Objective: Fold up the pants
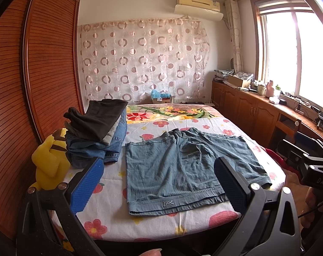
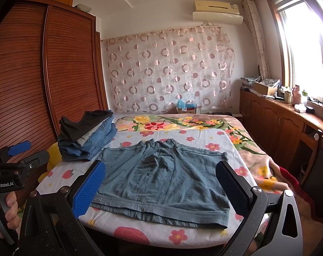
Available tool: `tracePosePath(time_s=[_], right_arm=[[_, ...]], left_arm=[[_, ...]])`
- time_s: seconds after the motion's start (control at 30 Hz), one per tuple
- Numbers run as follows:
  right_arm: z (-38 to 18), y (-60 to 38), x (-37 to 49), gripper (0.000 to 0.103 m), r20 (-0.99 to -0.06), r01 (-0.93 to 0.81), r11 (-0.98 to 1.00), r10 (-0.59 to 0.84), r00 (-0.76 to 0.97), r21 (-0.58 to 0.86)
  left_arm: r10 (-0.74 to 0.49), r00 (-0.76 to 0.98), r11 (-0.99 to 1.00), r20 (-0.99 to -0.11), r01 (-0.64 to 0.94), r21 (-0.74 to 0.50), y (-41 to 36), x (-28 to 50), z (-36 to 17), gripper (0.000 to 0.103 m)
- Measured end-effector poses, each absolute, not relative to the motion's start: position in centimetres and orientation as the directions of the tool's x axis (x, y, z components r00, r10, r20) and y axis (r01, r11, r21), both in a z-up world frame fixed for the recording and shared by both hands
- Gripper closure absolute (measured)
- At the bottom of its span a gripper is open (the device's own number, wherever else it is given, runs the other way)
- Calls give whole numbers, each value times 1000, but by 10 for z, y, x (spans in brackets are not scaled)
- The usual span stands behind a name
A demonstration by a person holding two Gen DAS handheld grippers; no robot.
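- Hovering above the near edge of the bed, the left gripper [image 1: 159, 185] has its 2 blue-padded black fingers [image 1: 87, 185] spread wide, nothing between them.
- The right gripper [image 2: 161, 187] is likewise spread wide and empty, its blue pads [image 2: 90, 188] framing the garment from above without touching it.
- In the right wrist view, the person's left hand [image 2: 6, 211] wraps the handle of the other tool at the lower left.
- The blue-grey ribbed fabric shorts [image 1: 182, 168] lie flat on the bed, waistband nearest the cameras, 2 legs pointing toward the far wall.
- Waistband edge runs close to the bed's near edge; a strip of bare sheet shows on either side of the shorts.
- Left of the shorts, just beside their left hem, sits a stack of folded jeans and dark trousers [image 1: 97, 132].
- A yellow plush toy [image 1: 50, 162] leans at the bed's left edge, touching that stack.
- Beyond the shorts the bed is open up to the far wall.
- The white sheet with red strawberries and flowers [image 2: 199, 136] overlies a pink floral blanket [image 2: 161, 123].
- A brown slatted wooden wardrobe [image 1: 46, 64] stands along the left; a circle-patterned pink curtain [image 1: 144, 59] hangs on the far wall beneath a white wall air conditioner [image 1: 198, 6].
- Low wooden cabinets [image 1: 251, 108] with clutter on top run under a bright window [image 1: 293, 53] on the right.
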State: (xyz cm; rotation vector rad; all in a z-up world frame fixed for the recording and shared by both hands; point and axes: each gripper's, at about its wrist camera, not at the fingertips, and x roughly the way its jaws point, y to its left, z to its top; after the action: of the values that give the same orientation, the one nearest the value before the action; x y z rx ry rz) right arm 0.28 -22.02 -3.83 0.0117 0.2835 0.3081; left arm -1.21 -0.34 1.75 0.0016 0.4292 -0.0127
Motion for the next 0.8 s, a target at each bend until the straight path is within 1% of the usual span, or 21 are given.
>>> tracePosePath(time_s=[0.8], right_arm=[[-38,-220,3,0,-269,-297,954,299,916,50]], left_arm=[[-12,908,1000,-418,12,-2,-4,-12,16,0]])
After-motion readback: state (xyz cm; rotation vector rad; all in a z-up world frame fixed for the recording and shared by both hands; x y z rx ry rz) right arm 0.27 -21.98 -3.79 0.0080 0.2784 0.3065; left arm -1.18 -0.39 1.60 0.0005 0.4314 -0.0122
